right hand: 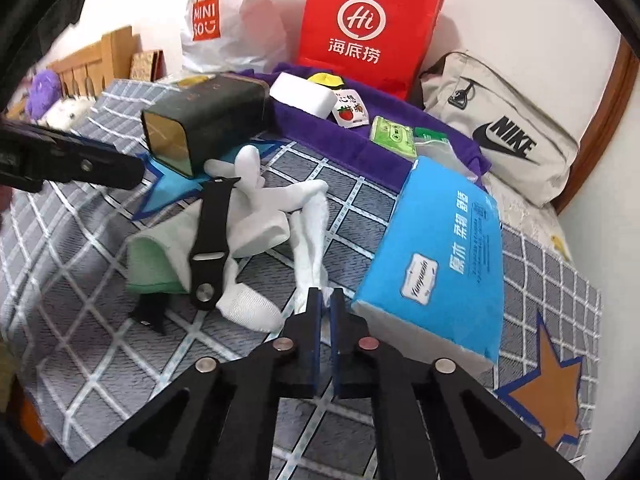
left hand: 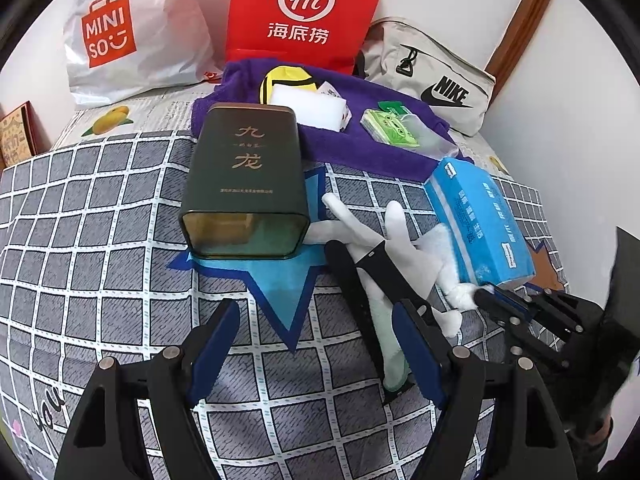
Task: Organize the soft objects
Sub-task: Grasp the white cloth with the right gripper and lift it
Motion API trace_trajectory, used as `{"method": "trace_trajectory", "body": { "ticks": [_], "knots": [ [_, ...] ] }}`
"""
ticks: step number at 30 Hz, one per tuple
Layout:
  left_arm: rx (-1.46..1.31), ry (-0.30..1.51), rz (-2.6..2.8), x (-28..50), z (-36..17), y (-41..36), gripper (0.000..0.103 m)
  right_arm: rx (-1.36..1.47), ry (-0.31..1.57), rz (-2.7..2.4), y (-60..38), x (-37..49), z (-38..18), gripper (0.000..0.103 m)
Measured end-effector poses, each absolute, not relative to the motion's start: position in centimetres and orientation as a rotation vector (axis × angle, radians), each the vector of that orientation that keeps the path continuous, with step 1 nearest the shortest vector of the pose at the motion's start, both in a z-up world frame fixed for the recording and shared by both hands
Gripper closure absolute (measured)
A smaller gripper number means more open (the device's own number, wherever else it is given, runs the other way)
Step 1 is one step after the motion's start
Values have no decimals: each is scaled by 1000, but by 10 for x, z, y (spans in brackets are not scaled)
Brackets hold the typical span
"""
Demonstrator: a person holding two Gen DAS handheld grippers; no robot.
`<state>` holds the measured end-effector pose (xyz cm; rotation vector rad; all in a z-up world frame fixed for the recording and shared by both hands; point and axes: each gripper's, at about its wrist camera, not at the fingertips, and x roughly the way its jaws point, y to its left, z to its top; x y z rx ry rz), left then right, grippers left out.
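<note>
White glove point(right hand: 308, 216) pinched in R tongs point(right hand: 326, 300); L tongs point(left hand: 316, 320) open.

A glossy metal tin point(left hand: 244, 180) lies on matt checked cloth bedding point(left hand: 100, 240) beside a shiny plastic-wrapped tissue pack point(left hand: 480, 220).

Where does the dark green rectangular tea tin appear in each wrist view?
Left wrist: dark green tea tin left of centre, open end facing the camera.
Right wrist: upper left, lying on its side.
Shared landmark: red paper bag behind it.
</note>
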<state>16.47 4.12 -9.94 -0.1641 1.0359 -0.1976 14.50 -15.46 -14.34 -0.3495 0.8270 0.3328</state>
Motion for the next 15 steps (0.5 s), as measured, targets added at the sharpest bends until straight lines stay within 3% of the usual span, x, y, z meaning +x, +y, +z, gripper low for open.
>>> {"method": "trace_trajectory", "body": {
  "ticks": [12,14,15],
  "knots": [
    [-156,1041,-215,164,-101,29,26,-219,894,423,-185,105,-131,99],
    [-154,1049,-213,163,-103,28,26,-214,908,411,-187,108,-137,96],
    [-153,1051,-212,162,-103,28,26,-199,918,416,-188,111,-141,89]
  ]
}}
